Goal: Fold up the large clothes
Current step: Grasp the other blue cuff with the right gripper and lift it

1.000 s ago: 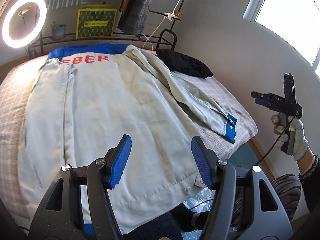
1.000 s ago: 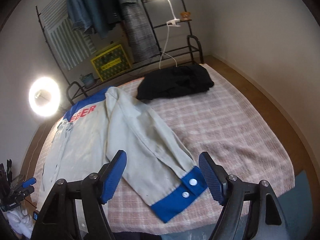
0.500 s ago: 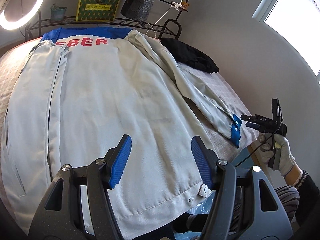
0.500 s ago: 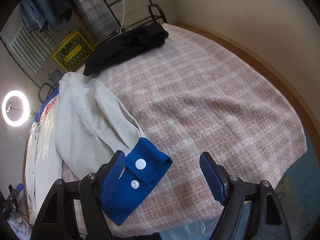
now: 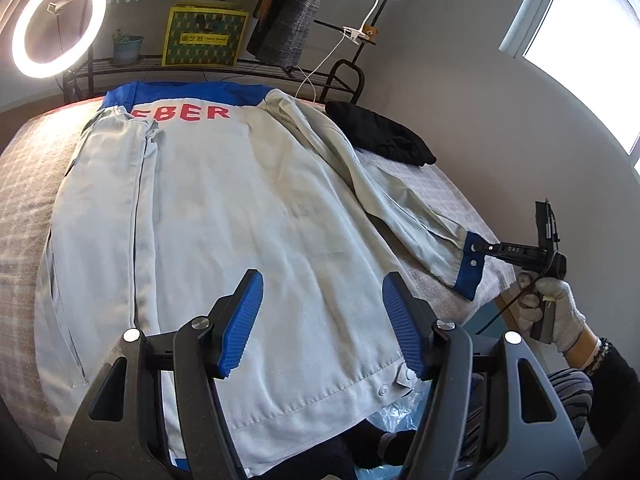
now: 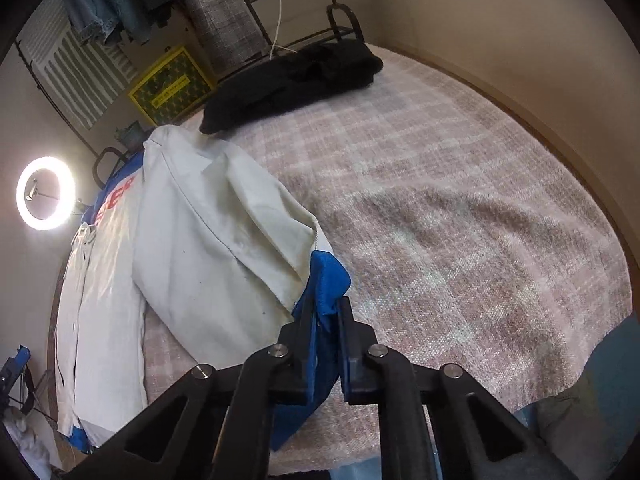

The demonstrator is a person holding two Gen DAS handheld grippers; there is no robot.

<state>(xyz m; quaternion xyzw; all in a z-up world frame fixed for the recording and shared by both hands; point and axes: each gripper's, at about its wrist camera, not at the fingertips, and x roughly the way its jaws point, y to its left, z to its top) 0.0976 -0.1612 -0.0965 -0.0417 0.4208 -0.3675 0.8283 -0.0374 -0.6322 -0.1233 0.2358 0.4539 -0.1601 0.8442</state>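
A large light grey jacket (image 5: 224, 216) with a blue collar and red letters lies back-up on the bed. Its right sleeve (image 5: 384, 196) runs out to a blue cuff (image 5: 466, 270). My left gripper (image 5: 322, 322) is open and empty above the jacket's hem. My right gripper (image 6: 326, 320) is shut on the blue cuff (image 6: 326, 280), which stands lifted between the jaws. The right gripper also shows in the left wrist view (image 5: 496, 250), at the cuff, held by a gloved hand.
A black garment (image 5: 380, 136) lies folded at the far right of the checked pink bedcover (image 6: 460, 220). Behind the bed stand a clothes rack (image 5: 288, 20), a yellow box (image 5: 204, 38) and a ring light (image 5: 58, 36). The wall is close on the right.
My right gripper has moved in on the blue cuff and shut on it. My left gripper has stayed open over the hem and tilted up a little.
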